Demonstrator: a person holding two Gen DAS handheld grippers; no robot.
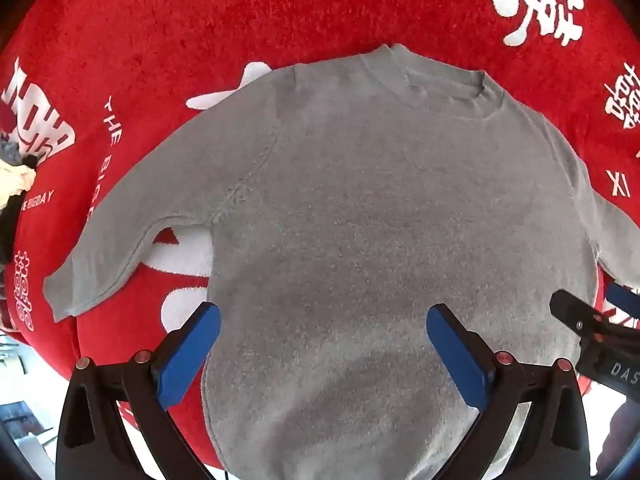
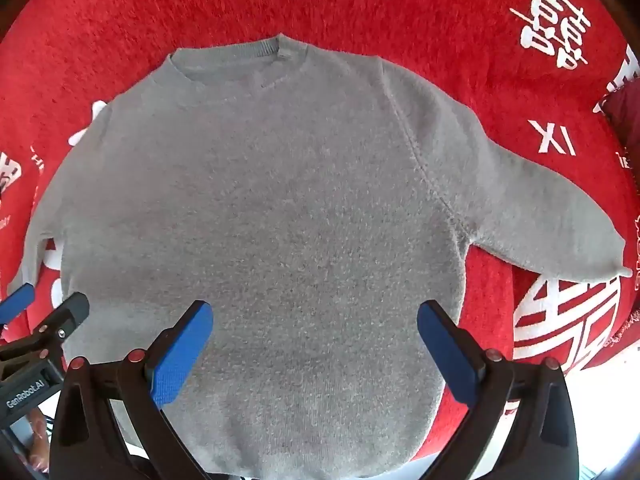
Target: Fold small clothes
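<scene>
A small grey sweater point(image 1: 360, 208) lies flat on a red blanket point(image 1: 200, 20), collar far, hem near me, both sleeves spread out to the sides. It also shows in the right wrist view point(image 2: 280, 208). My left gripper point(image 1: 322, 324) is open and empty, hovering above the sweater's lower left part. My right gripper point(image 2: 315, 320) is open and empty above the lower right part. Each gripper shows at the edge of the other's view: the right one point(image 1: 592, 320), the left one point(image 2: 44, 312).
The red blanket point(image 2: 440, 8) with white printed characters covers the surface. A pile of other clothes point(image 1: 16, 176) lies at the far left. The blanket's near edge drops off behind the hem point(image 2: 592, 400).
</scene>
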